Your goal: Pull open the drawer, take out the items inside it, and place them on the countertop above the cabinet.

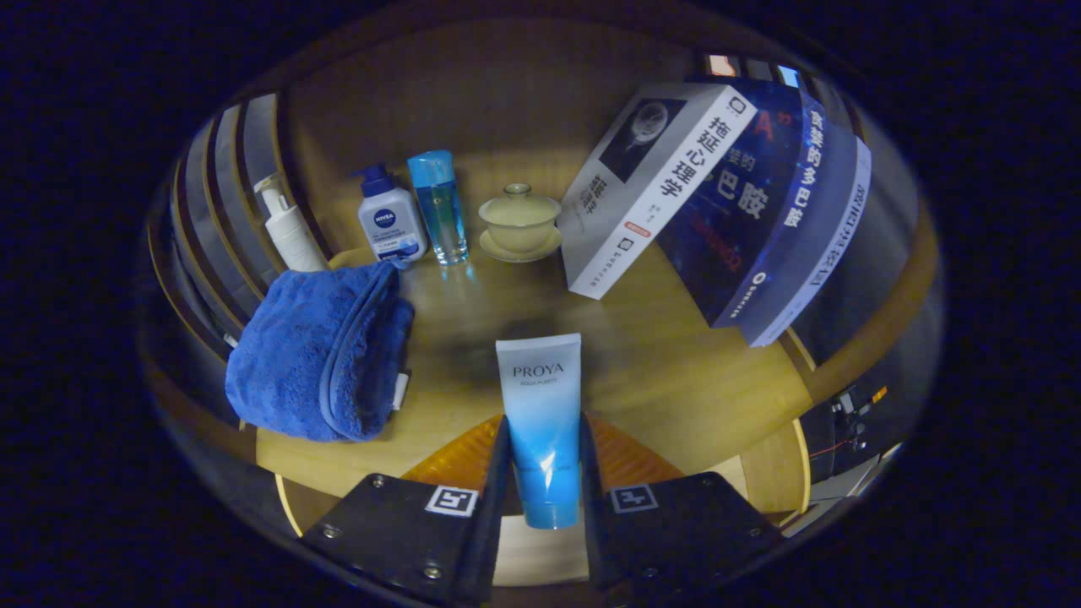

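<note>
Tool [545, 473] clamped on a blue-and-white tube [540, 422], both fingers pressed against its sides near the cap end. Tube's long axis aligned with the fingers, flat crimped end pointed forward and away, cap end nearest the camera. Held above the wooden bench [676, 371]; contact with the surface not determinable. Ahead on the bench: folded blue towel [317, 350] off to one side, pump bottle [285, 226], blue-capped cleanser bottle [388, 219], clear blue bottle [439, 207] and lidded cup on saucer [519, 221] beyond, leaning books [718, 194] on the other side. Bare patch directly ahead of the tube judged the likely set-down spot.
</note>
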